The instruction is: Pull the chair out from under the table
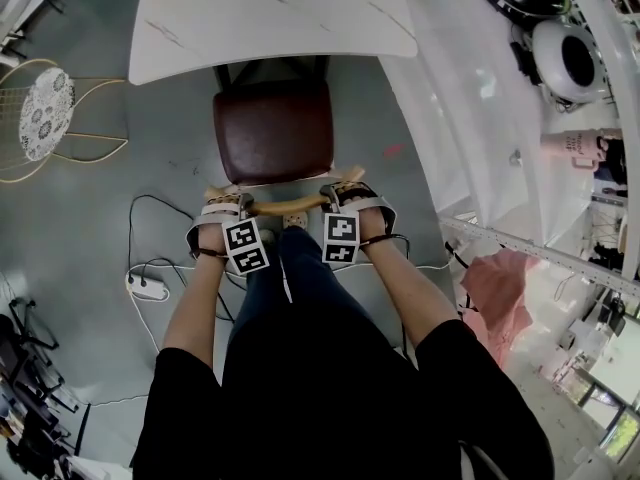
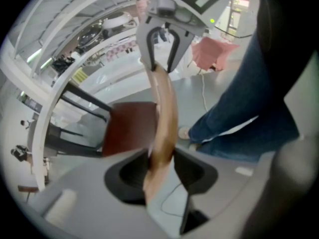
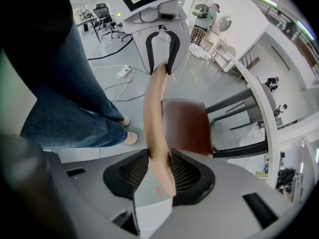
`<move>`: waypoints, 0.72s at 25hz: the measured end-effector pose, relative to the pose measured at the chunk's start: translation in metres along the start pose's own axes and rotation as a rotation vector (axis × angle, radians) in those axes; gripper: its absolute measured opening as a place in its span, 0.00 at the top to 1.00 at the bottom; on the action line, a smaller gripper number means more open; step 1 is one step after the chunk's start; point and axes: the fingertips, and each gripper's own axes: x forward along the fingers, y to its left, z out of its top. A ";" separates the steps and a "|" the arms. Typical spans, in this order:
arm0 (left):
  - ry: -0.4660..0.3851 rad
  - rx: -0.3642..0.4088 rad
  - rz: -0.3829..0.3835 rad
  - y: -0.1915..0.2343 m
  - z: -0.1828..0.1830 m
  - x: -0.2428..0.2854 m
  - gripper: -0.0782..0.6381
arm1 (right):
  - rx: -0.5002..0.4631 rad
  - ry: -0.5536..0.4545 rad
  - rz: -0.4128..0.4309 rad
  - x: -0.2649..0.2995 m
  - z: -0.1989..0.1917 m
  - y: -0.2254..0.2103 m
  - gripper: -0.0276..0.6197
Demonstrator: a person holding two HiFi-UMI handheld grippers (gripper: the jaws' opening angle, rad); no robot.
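The chair has a dark red-brown seat and a curved tan wooden back rail. Its front end sits under the white marble-look table. My left gripper is shut on the rail's left end and my right gripper on its right end, both pointing steeply down. In the left gripper view the rail runs between the pads of the left gripper to the other gripper beyond. In the right gripper view the right gripper clamps the rail, with the seat beside it.
The person's legs in jeans stand right behind the chair. A white power strip with cables lies on the grey floor to the left. A gold wire chair stands at far left. A white curved wall and a pink chair are to the right.
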 end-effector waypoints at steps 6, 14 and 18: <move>0.000 0.025 -0.008 -0.020 -0.003 -0.004 0.66 | 0.058 0.022 -0.008 -0.007 0.007 0.023 0.74; -0.024 0.017 -0.003 -0.045 -0.004 -0.009 0.66 | 0.125 0.060 -0.051 -0.020 0.010 0.045 0.81; -0.032 0.057 0.018 -0.051 -0.002 -0.010 0.67 | 0.018 0.086 -0.086 -0.023 0.008 0.049 0.84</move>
